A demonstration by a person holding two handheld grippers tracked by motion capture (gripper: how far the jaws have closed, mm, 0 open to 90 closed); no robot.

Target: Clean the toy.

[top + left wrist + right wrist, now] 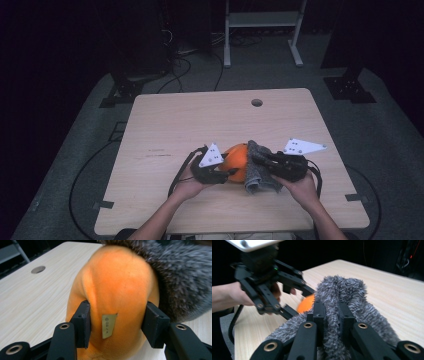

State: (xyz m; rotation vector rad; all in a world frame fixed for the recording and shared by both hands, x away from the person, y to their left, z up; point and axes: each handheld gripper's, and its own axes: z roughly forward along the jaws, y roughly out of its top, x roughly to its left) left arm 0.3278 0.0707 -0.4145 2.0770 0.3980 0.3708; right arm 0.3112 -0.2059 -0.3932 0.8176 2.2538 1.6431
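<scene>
A person sat at the near edge of a light wooden desk, a two-jaw gripper in each hand. The left gripper was clenched on an orange plush toy, which sat on the desk toward the near side, between the two hands. In the left gripper view the two black jaws pressed into either flank of the orange plush toy, denting the soft fabric, and a small pale sewn-in label hung on the toy between them. A grey fuzzy cloth lay against the toy's upper right side in that view.

The right gripper was clamped tight on the grey fuzzy cloth, which draped from the toy's right side down onto the desk. In the right gripper view the jaws stood close together with a ridge of the grey fuzzy cloth bunched up between them, and the pile spilled over both sides. Beyond it, a patch of the orange plush toy showed, with the left gripper reaching in on it from the left.

A round cable hole sat near the far edge of the desk.
</scene>
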